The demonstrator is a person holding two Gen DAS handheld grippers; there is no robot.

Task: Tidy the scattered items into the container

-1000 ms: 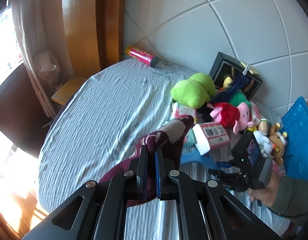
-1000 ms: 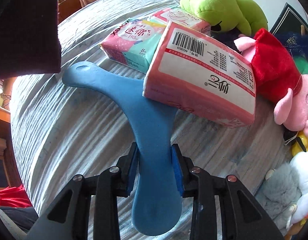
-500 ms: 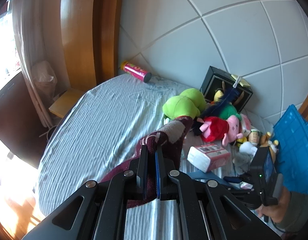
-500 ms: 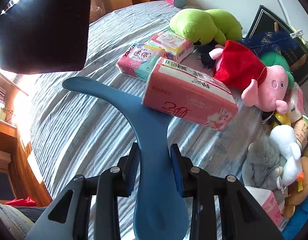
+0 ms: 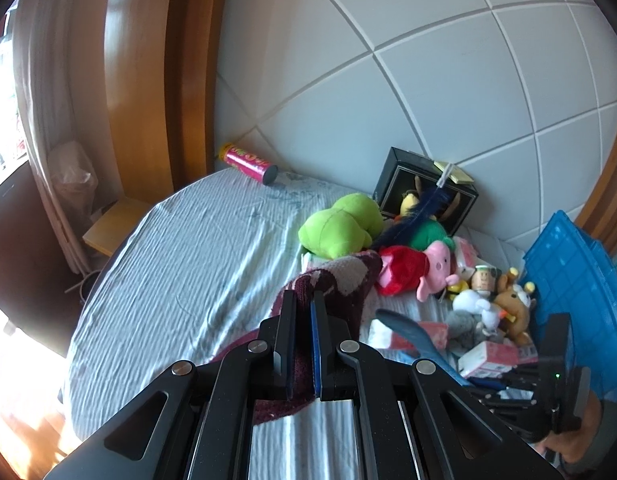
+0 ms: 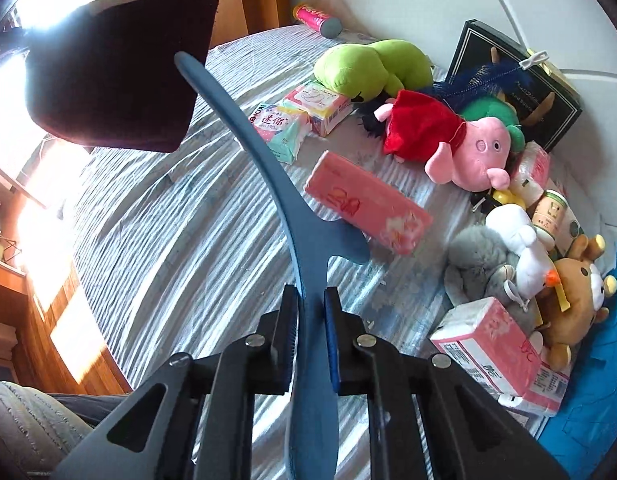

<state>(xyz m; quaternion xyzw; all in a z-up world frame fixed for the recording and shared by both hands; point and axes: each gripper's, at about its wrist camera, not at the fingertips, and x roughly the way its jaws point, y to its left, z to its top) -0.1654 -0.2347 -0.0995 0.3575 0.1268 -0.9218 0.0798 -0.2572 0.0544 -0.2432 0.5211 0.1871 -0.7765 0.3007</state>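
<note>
1. Our left gripper (image 5: 303, 312) is pinching a maroon and cream sock (image 5: 340, 284), jaws pressed tight on the fabric, and it hangs clear above the striped bedsheet (image 5: 196, 264).
2. From the right wrist view that same sock (image 6: 120, 68) dangles dark at the upper left, backlit by the window.
3. Our right gripper (image 6: 310, 320) is clamped on a blue hanger-shaped piece (image 6: 284, 200), its long arm sweeping up towards the sock, its short arm pointing at a pink tissue pack (image 6: 368, 204) lying on the sheet.
4. The blue container (image 5: 580, 280) stands at the right edge of the bed, tilted, just beside the toy heap.
5. In that heap we see a green plush (image 6: 372, 66), a pink pig in a red dress (image 6: 448, 136), a brown bear (image 6: 576, 292) and a second tissue pack (image 6: 492, 348) touching the blue surface at the right.
6. A pink tube (image 5: 248, 162) lies far off against the headboard, well apart from everything.
</note>
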